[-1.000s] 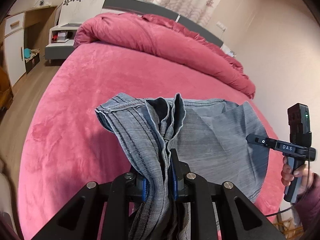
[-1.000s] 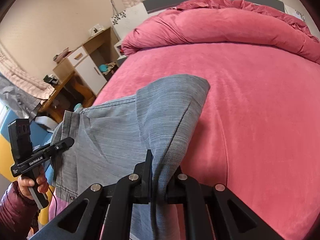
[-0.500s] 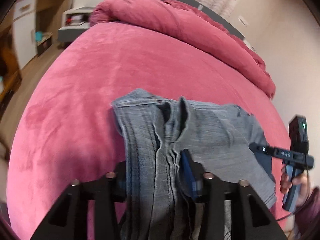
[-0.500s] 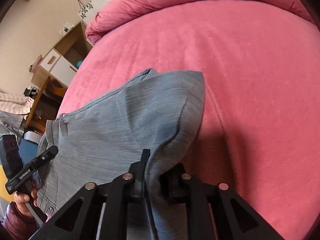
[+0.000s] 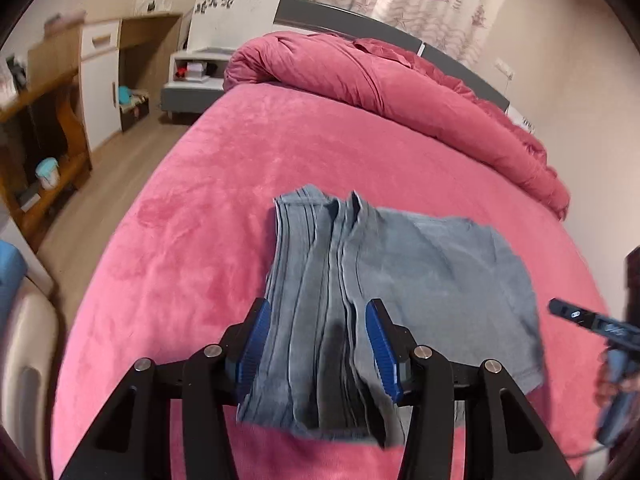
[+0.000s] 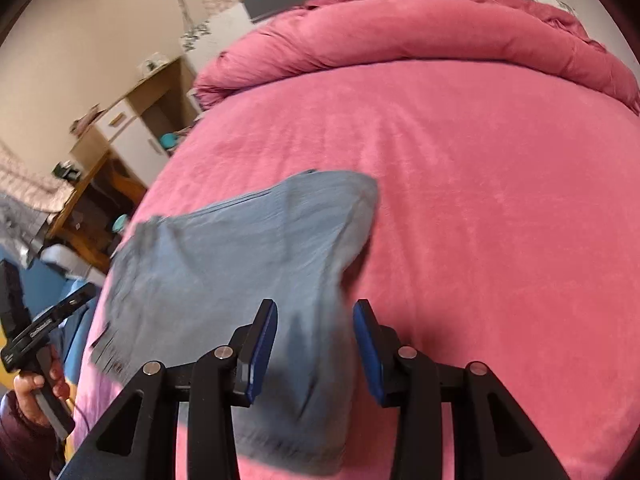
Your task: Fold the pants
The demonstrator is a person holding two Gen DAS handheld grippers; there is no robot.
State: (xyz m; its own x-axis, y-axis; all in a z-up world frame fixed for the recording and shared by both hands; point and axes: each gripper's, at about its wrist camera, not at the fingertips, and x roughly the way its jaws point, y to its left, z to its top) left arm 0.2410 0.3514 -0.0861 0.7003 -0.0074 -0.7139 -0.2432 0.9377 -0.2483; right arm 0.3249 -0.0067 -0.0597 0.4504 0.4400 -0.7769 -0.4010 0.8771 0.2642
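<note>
Grey-blue denim pants [image 5: 420,272] lie folded on the pink bed [image 5: 192,240], their bunched seams running toward the left wrist camera. My left gripper [image 5: 318,344] is open over the near left end, and the cloth lies loose between its blue pads [image 5: 256,340]. In the right wrist view the pants [image 6: 224,264] drape from the far corner down to my right gripper [image 6: 316,344]. Its jaws are opening, with a fold of cloth between the pads and not pressed. Each view shows the other gripper at its edge, the right gripper [image 5: 580,318] and the left gripper [image 6: 52,320], each in a hand.
A rolled pink duvet [image 5: 380,88] lies along the head of the bed under a grey headboard. A white bedside table [image 5: 196,76], a wooden desk [image 5: 44,128] and wood floor are to the left of the bed. Bare pink cover [image 6: 500,220] spreads right of the pants.
Both grippers were shut on the pants a second ago. Both have let go and drawn back, and the cloth has dropped flatter onto the bed.
</note>
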